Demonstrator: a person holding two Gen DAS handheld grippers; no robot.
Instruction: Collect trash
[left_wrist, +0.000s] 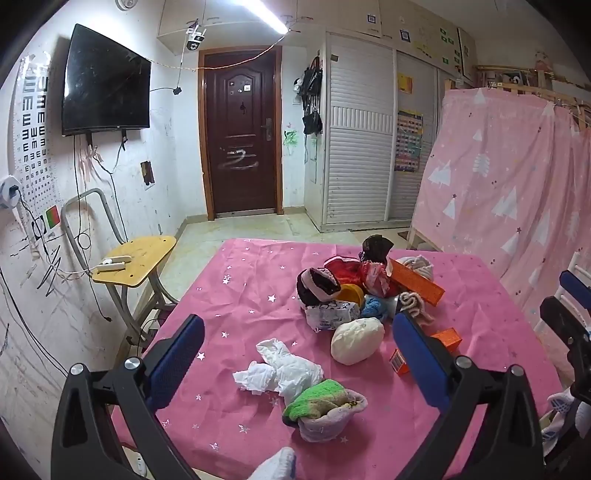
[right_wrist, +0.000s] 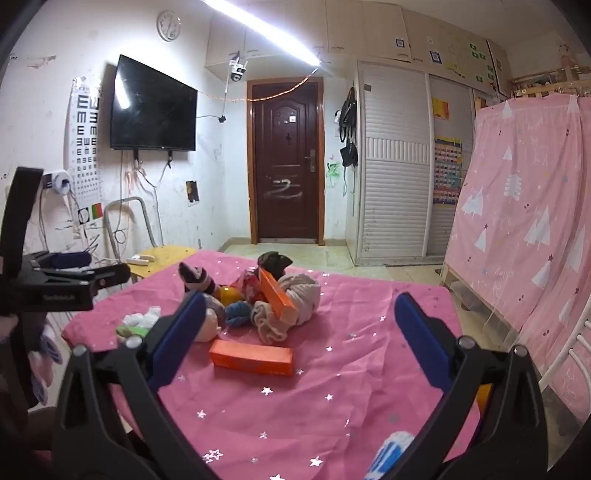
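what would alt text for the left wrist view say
Open left tongs hover over a pink star-print tablecloth, framing crumpled white paper, a green-topped bundle and a pile of rolled socks and orange boxes. A dark door stands behind.

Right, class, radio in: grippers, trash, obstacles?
Left gripper open, empty. Right gripper open, empty. Crumpled white paper untouched on pink cloth. Rolled socks beside it.

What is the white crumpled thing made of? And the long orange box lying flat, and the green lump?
The white crumpled thing looks like tissue paper: thin, matte, full of sharp creases. The long orange box seems to be thin cardboard, smooth with crisp straight edges and a slight sheen. The green lump looks like fuzzy knitted fabric, maybe a rolled sock; its surface is soft and nubbly.
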